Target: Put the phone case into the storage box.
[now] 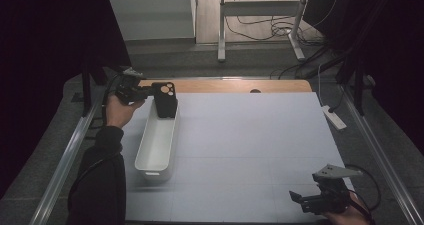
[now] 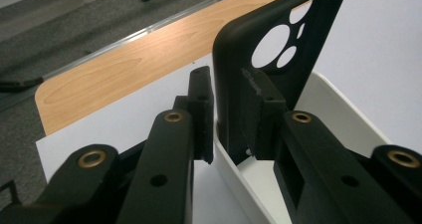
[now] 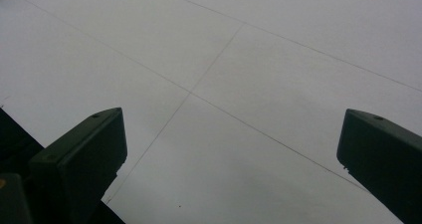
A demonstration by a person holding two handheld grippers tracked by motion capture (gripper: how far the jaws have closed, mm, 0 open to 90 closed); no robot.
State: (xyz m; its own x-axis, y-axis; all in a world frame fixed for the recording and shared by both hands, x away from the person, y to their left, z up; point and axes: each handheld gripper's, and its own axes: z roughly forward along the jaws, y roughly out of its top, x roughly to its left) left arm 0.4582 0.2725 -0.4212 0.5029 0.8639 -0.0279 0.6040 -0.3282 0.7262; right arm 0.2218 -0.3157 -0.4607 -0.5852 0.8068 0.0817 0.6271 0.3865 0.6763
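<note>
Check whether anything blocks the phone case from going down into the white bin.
Nothing visible does. The left gripper holds the phone case upright at the far end of the white bin, whose inside looks empty.

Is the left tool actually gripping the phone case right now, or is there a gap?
Touching. In the left gripper view, the left tool has its jaws closed on the side wall of the black phone case, one pad on each face, above the white bin.

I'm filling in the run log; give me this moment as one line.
left gripper: shut on phone case | case: upright over white bin far end | right gripper: open, idle
</note>
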